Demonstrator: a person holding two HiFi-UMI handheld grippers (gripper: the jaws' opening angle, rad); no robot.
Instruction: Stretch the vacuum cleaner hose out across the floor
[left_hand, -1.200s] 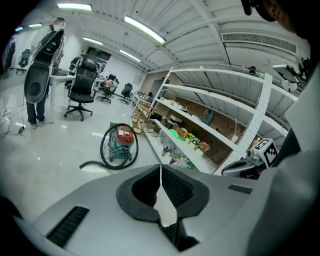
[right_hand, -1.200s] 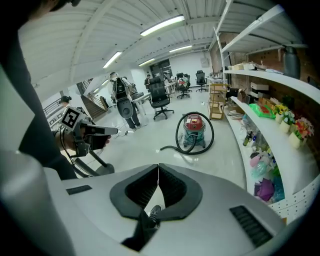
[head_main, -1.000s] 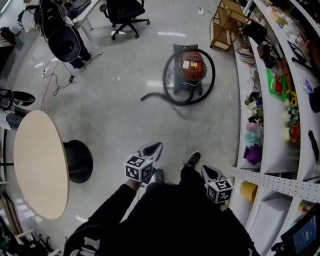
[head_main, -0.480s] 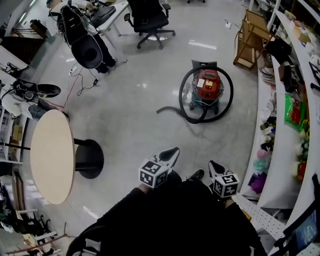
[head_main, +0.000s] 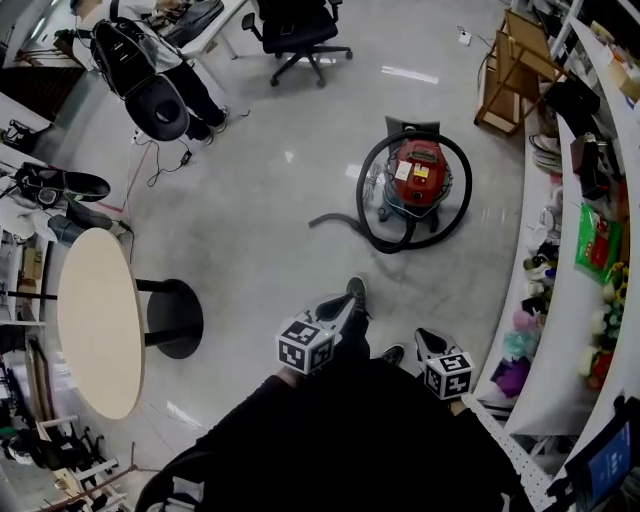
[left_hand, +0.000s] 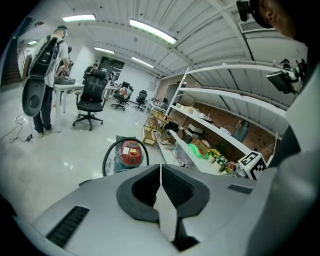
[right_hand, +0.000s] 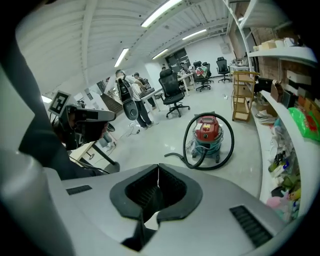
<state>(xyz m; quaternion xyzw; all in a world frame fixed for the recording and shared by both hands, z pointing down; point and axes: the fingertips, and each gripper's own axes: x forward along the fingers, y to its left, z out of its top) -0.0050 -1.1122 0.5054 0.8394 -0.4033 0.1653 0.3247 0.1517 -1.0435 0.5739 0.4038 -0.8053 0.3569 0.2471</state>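
Note:
A red vacuum cleaner (head_main: 416, 178) stands on the grey floor ahead of me, also seen as the red vacuum (left_hand: 131, 152) and the red vacuum (right_hand: 207, 131) in the gripper views. Its black hose (head_main: 384, 236) loops around the body and its free end (head_main: 318, 219) lies on the floor to the left. My left gripper (head_main: 340, 303) is shut and empty, well short of the hose. My right gripper (head_main: 422, 339) is also shut and empty, held close to my body. In both gripper views the jaws meet with nothing between them.
A round beige table (head_main: 97, 333) on a black base stands at the left. White shelves (head_main: 560, 260) with assorted goods run along the right. A wooden rack (head_main: 507, 70), a black office chair (head_main: 296, 30) and a person (head_main: 160, 70) with a bag stand farther back.
I have stepped forward a little: a foot now shows ahead of the left gripper. The vacuum and hose lie as before. Both grippers stay shut.

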